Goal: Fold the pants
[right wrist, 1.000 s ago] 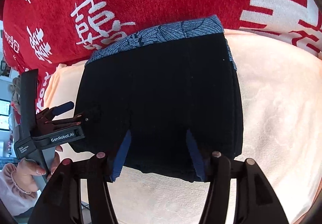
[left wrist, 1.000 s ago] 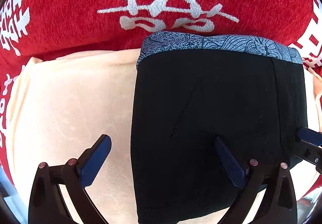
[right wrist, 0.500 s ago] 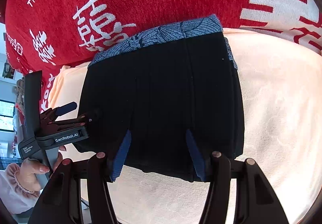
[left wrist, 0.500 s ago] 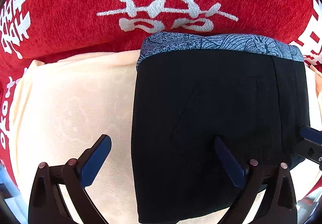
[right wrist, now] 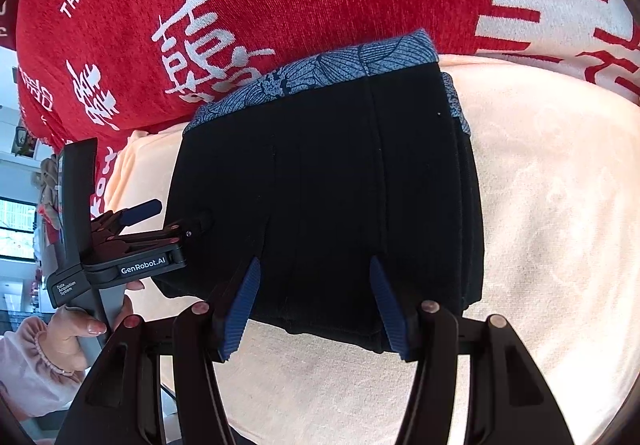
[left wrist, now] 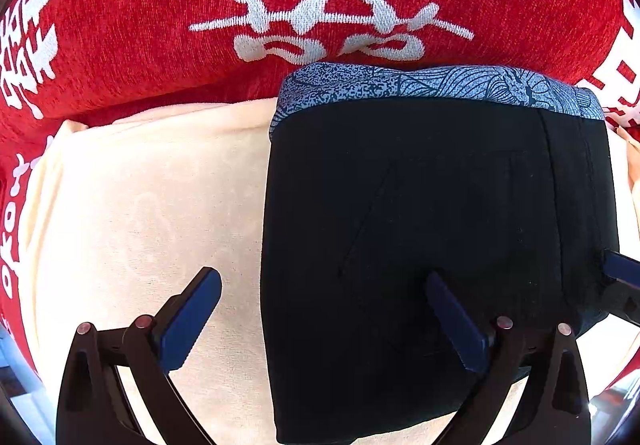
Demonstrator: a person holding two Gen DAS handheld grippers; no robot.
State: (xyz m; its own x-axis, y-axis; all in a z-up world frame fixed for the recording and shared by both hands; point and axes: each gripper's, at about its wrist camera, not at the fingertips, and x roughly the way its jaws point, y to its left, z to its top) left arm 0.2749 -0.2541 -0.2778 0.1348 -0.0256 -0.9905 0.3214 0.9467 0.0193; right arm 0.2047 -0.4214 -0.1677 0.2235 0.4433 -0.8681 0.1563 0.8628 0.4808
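Note:
The black pants (left wrist: pixel 420 205) lie folded into a compact rectangle, with a blue patterned waistband (left wrist: pixel 440 85) along the far edge. My left gripper (left wrist: pixel 320 309) points down over their left edge and is open. One finger hangs over the black cloth, the other over the cream cloth. In the right wrist view the pants (right wrist: pixel 340 173) fill the middle. My right gripper (right wrist: pixel 316 297) hovers open over their near edge with nothing pinched. The left gripper (right wrist: pixel 172 217) shows at the pants' left side, held by a person's hand (right wrist: pixel 80 325).
A cream cloth (left wrist: pixel 140 205) lies under the pants and spreads to the left and, in the right wrist view, to the right (right wrist: pixel 540 205). A red blanket (left wrist: pixel 140 5) with white characters rises behind. A pink sleeve (right wrist: pixel 24 373) shows at the lower left.
The left gripper has shifted and risen slightly beside the pants' left edge. The pants and the right gripper have stayed where they were.

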